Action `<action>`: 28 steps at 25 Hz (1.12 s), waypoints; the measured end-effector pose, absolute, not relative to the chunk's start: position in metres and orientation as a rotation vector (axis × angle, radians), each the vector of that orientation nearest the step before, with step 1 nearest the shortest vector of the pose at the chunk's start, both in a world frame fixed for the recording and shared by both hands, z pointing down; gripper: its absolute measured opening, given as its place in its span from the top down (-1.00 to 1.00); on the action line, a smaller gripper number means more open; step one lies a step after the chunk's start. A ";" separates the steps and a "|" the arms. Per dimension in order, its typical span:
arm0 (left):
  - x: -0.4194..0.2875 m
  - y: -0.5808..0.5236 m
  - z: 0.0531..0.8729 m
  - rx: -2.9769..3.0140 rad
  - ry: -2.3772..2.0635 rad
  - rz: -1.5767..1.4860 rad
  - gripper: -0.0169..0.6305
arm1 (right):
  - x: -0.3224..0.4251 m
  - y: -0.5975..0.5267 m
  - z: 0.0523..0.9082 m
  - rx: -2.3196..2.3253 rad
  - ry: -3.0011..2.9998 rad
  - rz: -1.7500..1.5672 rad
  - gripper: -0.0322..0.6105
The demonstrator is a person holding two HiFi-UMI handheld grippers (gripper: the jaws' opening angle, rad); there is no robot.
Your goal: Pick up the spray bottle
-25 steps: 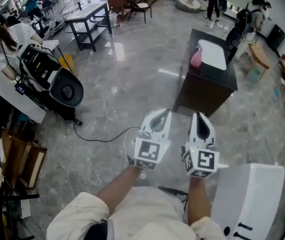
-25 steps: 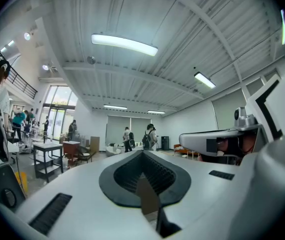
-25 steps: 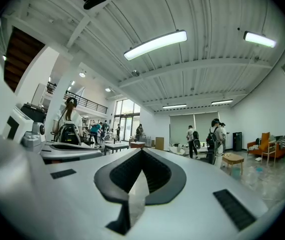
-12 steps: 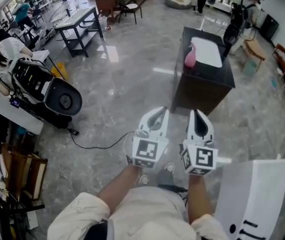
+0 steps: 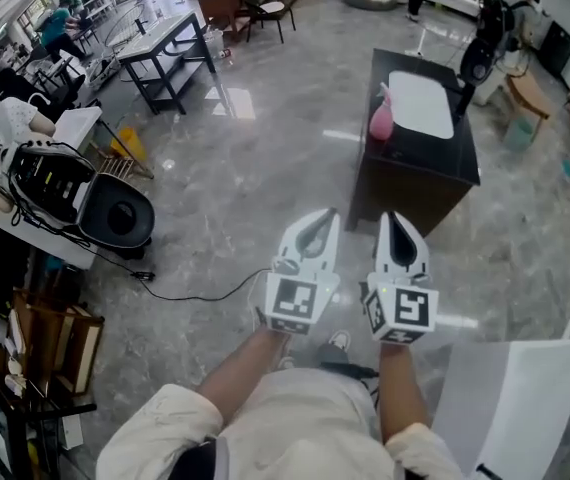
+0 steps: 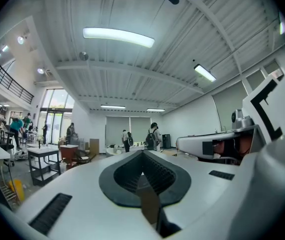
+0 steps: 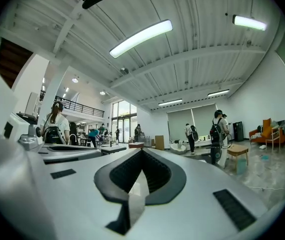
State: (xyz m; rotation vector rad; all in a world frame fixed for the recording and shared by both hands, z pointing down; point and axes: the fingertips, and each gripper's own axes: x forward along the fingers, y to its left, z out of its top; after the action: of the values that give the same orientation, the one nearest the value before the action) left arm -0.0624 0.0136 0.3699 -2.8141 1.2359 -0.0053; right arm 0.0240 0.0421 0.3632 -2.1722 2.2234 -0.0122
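Note:
The pink spray bottle [image 5: 381, 120] stands on the left edge of a black table [image 5: 414, 174], beside a white board [image 5: 421, 104], some way ahead across the floor. My left gripper [image 5: 316, 220] and right gripper [image 5: 394, 218] are held side by side over the floor, pointing level toward the table, well short of it. Both are shut with nothing between the fingers. In the left gripper view the left gripper [image 6: 142, 155] shows its tips meeting; in the right gripper view the right gripper [image 7: 141, 154] shows the same. The bottle is not seen in either gripper view.
A white boxy object [image 5: 513, 400] stands at the lower right. A black cable [image 5: 195, 290] lies on the grey floor, leading to a black machine [image 5: 87, 200] at the left. Work tables [image 5: 170, 46], chairs and several people fill the room's far side.
The whole view has shifted as the person walks: the black machine has slid left and the white object lower. Both grippers stay together and shut.

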 end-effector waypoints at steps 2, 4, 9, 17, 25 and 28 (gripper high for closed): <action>-0.046 0.006 0.377 -2.822 1.251 -0.007 0.94 | 0.039 0.032 0.366 -2.154 2.234 -0.016 0.88; -0.030 -0.004 0.379 -2.813 1.262 -0.036 0.94 | 0.056 0.022 0.367 -2.144 2.245 -0.016 0.88; 0.015 -0.032 0.372 -2.776 1.289 -0.063 0.94 | 0.105 -0.004 0.367 -2.135 2.269 -0.020 0.88; 0.052 -0.052 0.371 -2.773 1.326 -0.034 0.94 | 0.144 -0.023 0.364 -2.114 2.288 -0.013 0.88; 0.076 -0.088 0.374 -2.764 1.302 -0.035 0.94 | 0.166 -0.053 0.363 -2.125 2.282 0.032 0.88; 0.084 -0.102 0.374 -2.792 1.308 0.000 0.94 | 0.175 -0.066 0.363 -2.142 2.281 0.046 0.88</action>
State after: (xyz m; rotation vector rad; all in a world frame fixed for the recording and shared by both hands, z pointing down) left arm 0.0841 -0.1023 0.3744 -2.7917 1.3080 0.0005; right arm 0.1755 -0.0661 0.3634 -2.1417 2.2815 0.0456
